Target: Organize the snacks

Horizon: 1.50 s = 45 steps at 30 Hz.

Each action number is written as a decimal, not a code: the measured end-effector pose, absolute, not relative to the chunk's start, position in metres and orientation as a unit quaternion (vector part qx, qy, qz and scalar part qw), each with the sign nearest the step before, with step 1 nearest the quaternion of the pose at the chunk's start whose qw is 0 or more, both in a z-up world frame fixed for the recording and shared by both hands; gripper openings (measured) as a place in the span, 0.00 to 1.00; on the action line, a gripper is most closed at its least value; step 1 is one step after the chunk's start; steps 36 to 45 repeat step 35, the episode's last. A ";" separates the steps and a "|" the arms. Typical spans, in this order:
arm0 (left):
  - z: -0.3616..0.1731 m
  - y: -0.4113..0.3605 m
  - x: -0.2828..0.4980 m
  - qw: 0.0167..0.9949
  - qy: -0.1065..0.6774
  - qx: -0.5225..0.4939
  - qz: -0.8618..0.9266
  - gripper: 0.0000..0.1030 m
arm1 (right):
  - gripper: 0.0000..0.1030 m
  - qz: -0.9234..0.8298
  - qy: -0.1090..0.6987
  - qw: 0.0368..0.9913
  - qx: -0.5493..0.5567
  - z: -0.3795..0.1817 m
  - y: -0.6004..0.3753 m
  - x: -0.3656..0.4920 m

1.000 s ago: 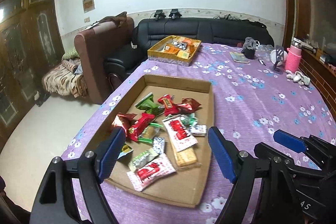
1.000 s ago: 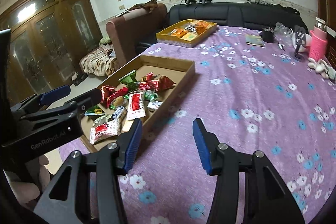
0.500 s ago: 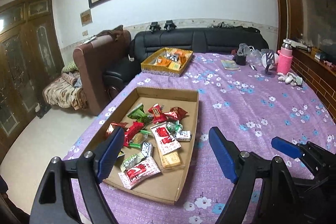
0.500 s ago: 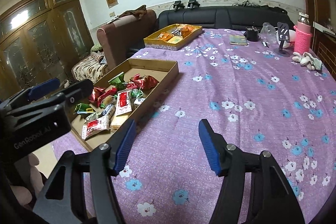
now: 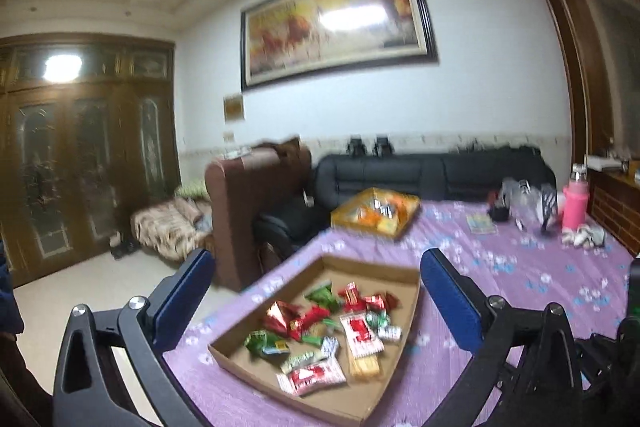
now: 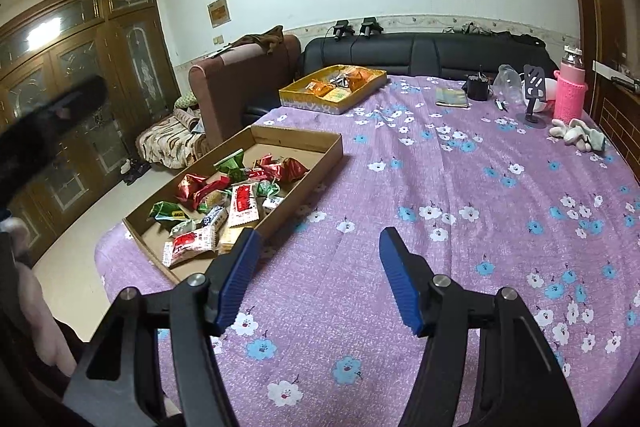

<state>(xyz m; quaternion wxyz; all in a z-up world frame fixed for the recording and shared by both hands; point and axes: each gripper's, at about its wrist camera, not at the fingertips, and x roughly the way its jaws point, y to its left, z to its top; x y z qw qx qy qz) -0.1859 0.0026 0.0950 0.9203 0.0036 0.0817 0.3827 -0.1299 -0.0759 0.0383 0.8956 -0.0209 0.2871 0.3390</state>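
On purple tablecloth [image 6: 440, 187]: two snack trays, cardboard [image 6: 320, 143], yellow [image 6: 288, 98].

- The left hand-held gripper [image 5: 316, 301] is showing black skeletal arms, ribbed blue pads and silver screw heads.
- The right hand-held gripper [image 6: 320, 275] is wearing the same black frame, blue ribbed pads and silver pivot screws.

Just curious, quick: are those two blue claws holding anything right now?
Left gripper: open, jaws just widened, holding nothing.
Right gripper: open, holding nothing.
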 end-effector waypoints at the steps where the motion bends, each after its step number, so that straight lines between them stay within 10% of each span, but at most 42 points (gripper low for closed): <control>1: 0.095 0.002 -0.184 0.920 0.083 0.008 0.382 1.00 | 0.63 0.340 0.288 0.895 -0.023 0.038 -0.075 -0.131; 45: 0.038 0.038 -0.121 0.903 0.284 -0.064 0.317 1.00 | 0.66 0.367 0.346 0.862 -0.051 0.001 -0.042 -0.118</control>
